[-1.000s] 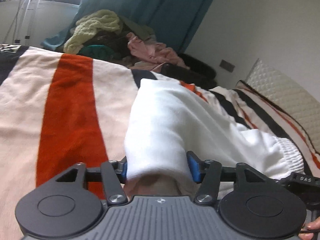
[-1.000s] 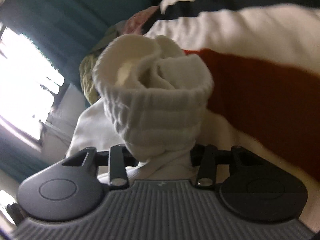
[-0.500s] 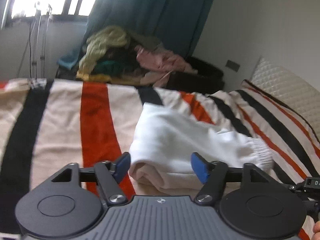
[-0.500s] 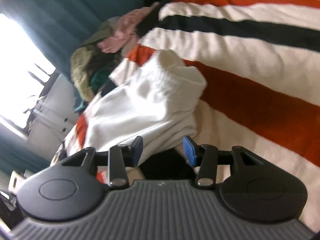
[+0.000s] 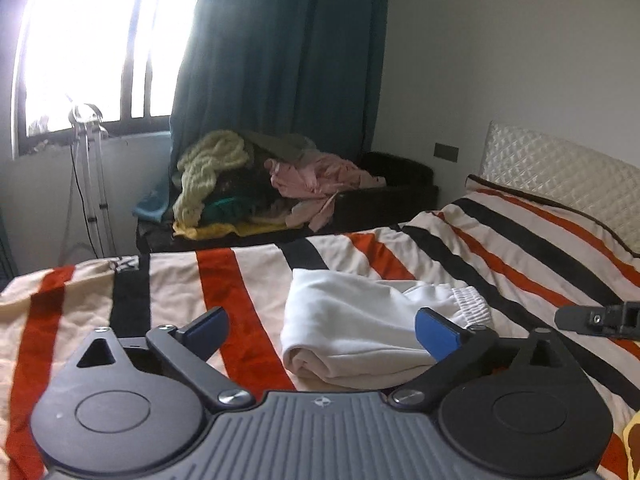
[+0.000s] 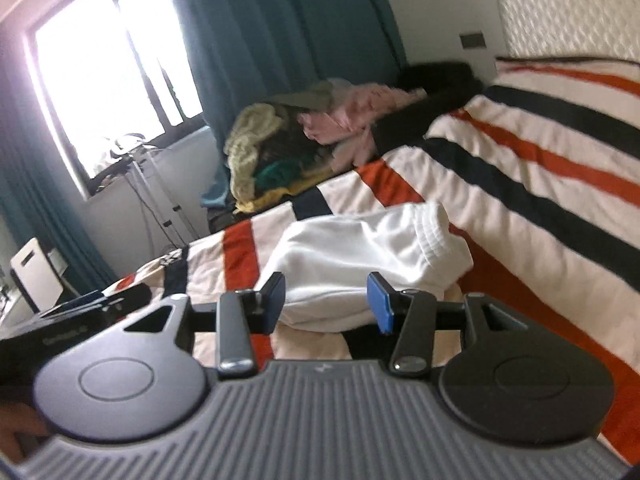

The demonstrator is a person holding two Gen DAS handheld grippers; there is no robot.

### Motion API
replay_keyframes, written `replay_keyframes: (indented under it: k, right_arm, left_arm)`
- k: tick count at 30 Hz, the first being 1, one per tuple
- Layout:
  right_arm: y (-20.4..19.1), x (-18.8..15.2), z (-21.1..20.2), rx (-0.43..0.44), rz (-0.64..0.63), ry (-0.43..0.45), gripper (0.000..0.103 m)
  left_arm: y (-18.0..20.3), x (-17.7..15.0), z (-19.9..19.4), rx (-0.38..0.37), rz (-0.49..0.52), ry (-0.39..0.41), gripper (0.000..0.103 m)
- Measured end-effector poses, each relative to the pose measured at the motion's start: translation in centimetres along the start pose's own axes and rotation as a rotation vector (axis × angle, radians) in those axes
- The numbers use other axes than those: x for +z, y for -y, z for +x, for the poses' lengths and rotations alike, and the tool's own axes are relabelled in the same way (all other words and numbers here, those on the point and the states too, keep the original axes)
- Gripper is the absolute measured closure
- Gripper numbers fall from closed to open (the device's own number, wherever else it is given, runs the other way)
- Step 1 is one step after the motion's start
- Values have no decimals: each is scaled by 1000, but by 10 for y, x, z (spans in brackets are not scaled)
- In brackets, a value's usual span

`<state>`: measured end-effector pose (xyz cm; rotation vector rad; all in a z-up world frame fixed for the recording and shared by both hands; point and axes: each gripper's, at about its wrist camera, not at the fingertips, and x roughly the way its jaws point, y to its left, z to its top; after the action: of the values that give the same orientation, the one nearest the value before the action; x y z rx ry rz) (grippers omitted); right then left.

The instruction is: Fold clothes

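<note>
Blue-padded and spread wide, the left gripper (image 5: 322, 330) has just been opening and holds nothing; the right gripper (image 6: 326, 300) stands partly open, also empty. Just beyond both lies the folded white garment (image 5: 368, 328) on the striped bedspread (image 5: 240, 292), its elastic waistband (image 6: 434, 232) bunched and lifted at one end. That loose end looks likely to spring open, and a careless pass could drag the bundle apart. Farther back, the clothes pile (image 5: 256, 184) awaits under the teal curtain (image 5: 280, 48).
</note>
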<state>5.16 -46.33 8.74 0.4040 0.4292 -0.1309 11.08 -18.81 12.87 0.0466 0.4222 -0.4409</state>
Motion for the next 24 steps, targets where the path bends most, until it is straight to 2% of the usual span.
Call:
replay_keyframes:
  k: [1,2,5,10,16,24]
  right_arm:
    - [-4,0,-7,2,-13,2,49]
    - [-8,1,-14,5,-25,5,36]
    - [-19,-3,-36,6,-79,35,14]
    - [-37,-26,-68,-18,-175,121,14]
    - [-48,-57,-80,-36,-199,180,14]
    - [-56,-93,-71,-65,-205,243,14]
  left_arm:
    - [1,0,-9,6,7,2,0]
    - [3,-1,-18,16,19,5,0]
    - [10,-4,-47,49,57,15,0]
    - [10,-19,-98,44,57,57,0]
    - [0,-40,-135,8,1,98,0]
    - [-12,-70,-138,21,-20,147,0]
